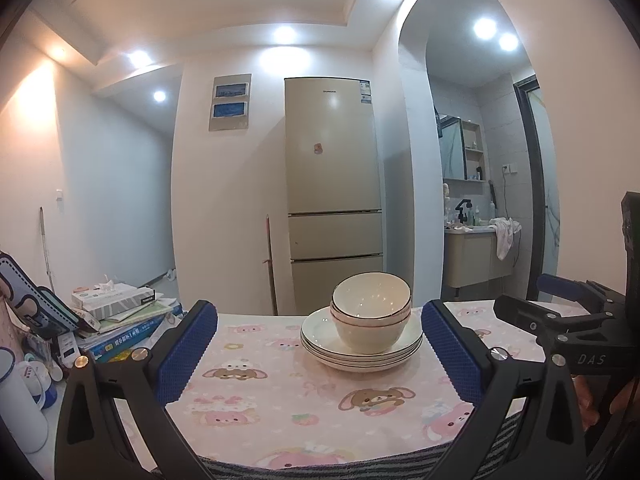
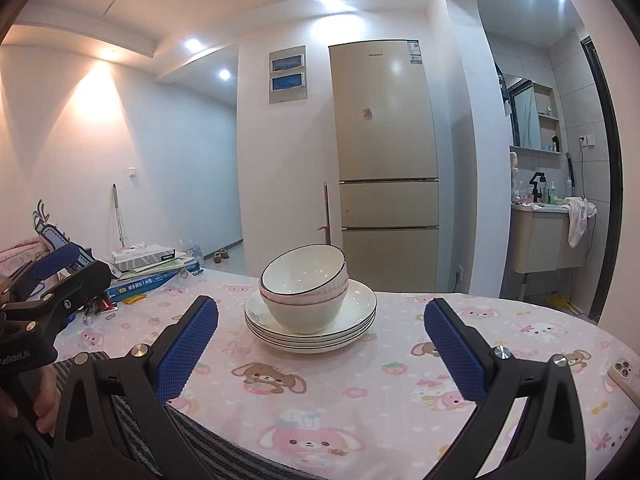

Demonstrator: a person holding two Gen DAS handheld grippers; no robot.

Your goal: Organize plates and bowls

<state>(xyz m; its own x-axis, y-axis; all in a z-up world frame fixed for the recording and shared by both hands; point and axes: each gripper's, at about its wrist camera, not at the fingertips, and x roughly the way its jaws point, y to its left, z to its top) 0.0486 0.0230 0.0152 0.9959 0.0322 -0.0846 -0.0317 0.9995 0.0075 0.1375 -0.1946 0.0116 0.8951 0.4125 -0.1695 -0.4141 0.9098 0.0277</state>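
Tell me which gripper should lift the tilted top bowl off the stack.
Probably the right gripper: the top bowl tips its open rim toward that side, giving its fingers an edge. Both grippers are open and empty, equally short of the plates.

Each tool is a black plastic frame with two angled arms ending in blue fingers whose pads carry a raised mesh texture. On the left tool [image 1: 320, 344] and the right tool [image 2: 322, 344], round silver and brass screw heads sit at the arm joints, and triangular cut-outs pierce the lower arms. White lettering reading "DAS" marks the right tool's black body.
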